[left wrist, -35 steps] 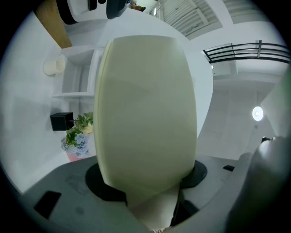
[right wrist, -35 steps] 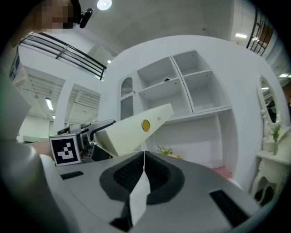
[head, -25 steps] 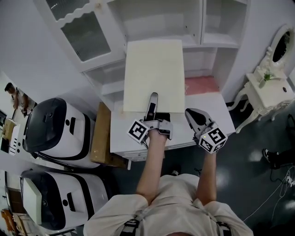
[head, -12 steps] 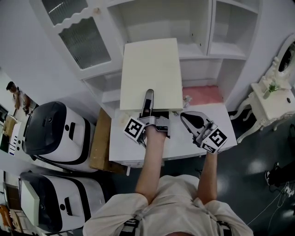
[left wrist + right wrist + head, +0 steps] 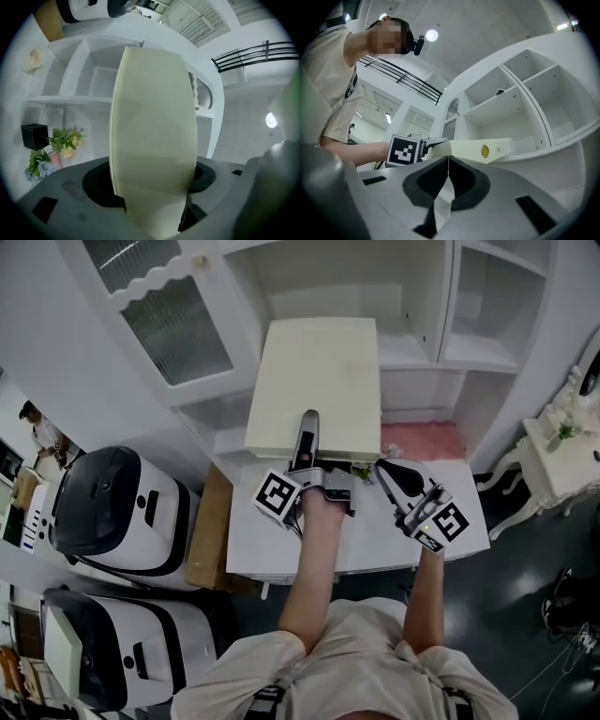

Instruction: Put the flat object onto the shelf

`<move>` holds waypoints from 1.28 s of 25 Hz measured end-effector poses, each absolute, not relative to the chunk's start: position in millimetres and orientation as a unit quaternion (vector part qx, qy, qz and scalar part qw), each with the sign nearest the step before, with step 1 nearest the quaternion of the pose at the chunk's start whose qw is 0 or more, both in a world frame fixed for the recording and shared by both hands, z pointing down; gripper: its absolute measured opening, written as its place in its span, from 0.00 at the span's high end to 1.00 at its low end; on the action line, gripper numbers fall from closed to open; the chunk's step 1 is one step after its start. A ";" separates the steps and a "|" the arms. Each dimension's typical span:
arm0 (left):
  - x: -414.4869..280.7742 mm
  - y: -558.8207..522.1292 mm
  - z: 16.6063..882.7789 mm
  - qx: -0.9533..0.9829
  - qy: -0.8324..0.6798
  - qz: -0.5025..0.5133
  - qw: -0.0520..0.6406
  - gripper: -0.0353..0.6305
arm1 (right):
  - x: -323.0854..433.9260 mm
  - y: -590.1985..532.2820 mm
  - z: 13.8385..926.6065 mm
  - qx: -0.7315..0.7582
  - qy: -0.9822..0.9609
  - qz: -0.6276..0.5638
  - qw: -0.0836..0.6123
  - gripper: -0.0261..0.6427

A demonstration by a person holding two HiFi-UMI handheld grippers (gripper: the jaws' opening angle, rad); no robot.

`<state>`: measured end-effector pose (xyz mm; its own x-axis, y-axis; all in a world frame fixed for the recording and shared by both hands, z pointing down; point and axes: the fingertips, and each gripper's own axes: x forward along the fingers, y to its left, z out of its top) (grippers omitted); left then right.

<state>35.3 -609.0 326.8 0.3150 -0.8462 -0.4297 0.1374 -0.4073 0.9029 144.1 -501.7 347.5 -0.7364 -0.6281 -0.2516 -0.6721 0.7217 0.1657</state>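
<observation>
Cream flat board (image 5: 152, 117) between the left gripper's (image 5: 152, 206) just-widened jaws

The flat board (image 5: 317, 385) has risen toward the shelf (image 5: 412, 351); jaws of the left gripper (image 5: 307, 427) have just widened round it.

The flat object (image 5: 314, 381) you hold looks like smooth, matt cream board, and the yellow dot (image 5: 485, 151) on its edge is glossy. The shelf (image 5: 417, 351) is white with a smooth, satin painted finish; its far-left door (image 5: 173, 320) has ribbed glass. Your right gripper (image 5: 448, 159) is matt grey plastic (faintly grainy). At the left the two machines (image 5: 103, 512) shine — glossy white and black plastic — beside a dull brown box (image 5: 208, 526), cardboard by its look. The floor (image 5: 525, 615) is dark and reflective.
</observation>
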 end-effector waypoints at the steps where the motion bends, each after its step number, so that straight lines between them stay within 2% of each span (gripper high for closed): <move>1: 35.7 -611.0 324.4 0.661 -0.268 -0.520 0.471 0.48 | 144.7 -504.2 344.1 -0.358 0.921 0.128 0.088 0.86; 11: 47.0 -621.2 295.7 0.684 -0.239 -0.520 0.453 0.43 | 160.8 -527.1 314.4 -0.422 0.887 0.138 0.126 0.86; 32: 60.0 -680.6 286.4 0.681 -0.263 -0.495 0.471 0.43 | 183.9 -600.1 289.7 -0.492 0.857 0.101 0.116 0.86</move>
